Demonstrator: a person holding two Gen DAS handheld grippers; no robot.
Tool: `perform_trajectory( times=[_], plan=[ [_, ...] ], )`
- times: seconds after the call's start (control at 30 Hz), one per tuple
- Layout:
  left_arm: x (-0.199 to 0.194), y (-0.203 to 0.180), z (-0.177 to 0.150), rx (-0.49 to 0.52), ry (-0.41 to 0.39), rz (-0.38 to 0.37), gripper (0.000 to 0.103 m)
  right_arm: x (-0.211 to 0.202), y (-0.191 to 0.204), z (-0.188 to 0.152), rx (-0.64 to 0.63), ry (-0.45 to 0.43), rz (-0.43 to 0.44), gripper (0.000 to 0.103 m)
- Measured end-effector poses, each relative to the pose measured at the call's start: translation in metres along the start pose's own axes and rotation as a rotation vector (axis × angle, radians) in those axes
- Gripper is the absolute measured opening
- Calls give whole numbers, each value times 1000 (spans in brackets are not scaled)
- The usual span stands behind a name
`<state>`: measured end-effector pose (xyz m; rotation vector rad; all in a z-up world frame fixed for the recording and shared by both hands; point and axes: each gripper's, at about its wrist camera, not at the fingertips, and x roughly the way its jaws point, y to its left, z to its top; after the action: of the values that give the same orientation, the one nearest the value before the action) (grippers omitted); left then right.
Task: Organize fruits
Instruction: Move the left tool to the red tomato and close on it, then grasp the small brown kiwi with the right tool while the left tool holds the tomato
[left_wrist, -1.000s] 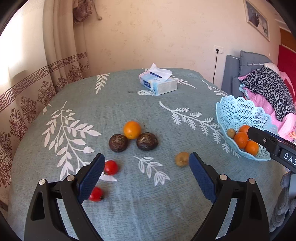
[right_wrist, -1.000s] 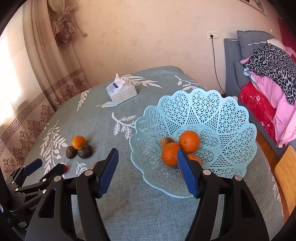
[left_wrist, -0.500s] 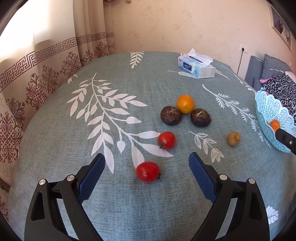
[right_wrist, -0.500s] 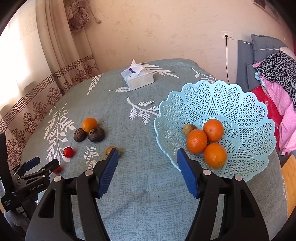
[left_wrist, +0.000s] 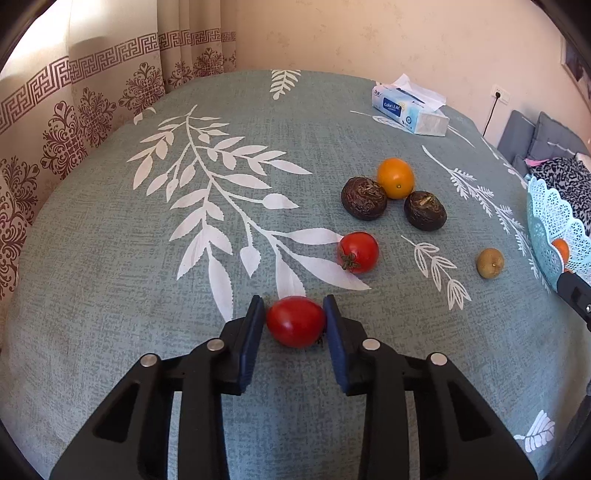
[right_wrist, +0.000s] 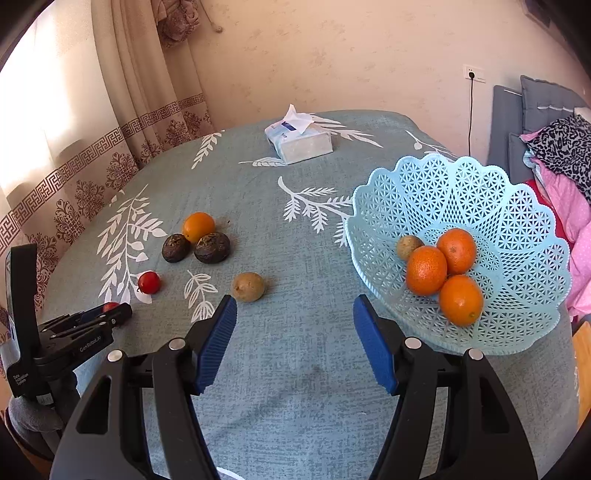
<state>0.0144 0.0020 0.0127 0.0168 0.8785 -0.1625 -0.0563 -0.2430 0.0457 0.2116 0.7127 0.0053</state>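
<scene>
My left gripper (left_wrist: 294, 314) is shut on a red tomato (left_wrist: 295, 321) that rests on the tablecloth; it also shows in the right wrist view (right_wrist: 110, 306). A second tomato (left_wrist: 357, 252) lies just beyond. Two dark brown fruits (left_wrist: 364, 198) (left_wrist: 424, 210) and an orange (left_wrist: 395, 178) sit together further back. A small brown fruit (left_wrist: 489, 262) (right_wrist: 248, 287) lies alone. The light blue basket (right_wrist: 517, 206) holds three oranges (right_wrist: 426, 270) and one brown fruit (right_wrist: 408, 246). My right gripper (right_wrist: 291, 314) is open and empty, between the brown fruit and the basket.
A tissue box (left_wrist: 410, 110) (right_wrist: 299, 142) stands at the far side of the table. Curtains (left_wrist: 74, 110) hang along the left edge. A bed with clothes (right_wrist: 554, 158) lies to the right of the table.
My left gripper moved down and forward to the near tomato and closed on it. My right gripper swung left, so the basket now sits to its right.
</scene>
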Motion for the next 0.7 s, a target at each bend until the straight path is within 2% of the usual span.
perform_trajectory(
  times=[0.33,0.7],
  plan=[
    [-13,2,-4,-8,-57,-20,29,10,24,4,-53,9,40,67],
    [-22,4,-8,-10,-93,-37,29,54,44,14,-108,114,76,67]
  ],
)
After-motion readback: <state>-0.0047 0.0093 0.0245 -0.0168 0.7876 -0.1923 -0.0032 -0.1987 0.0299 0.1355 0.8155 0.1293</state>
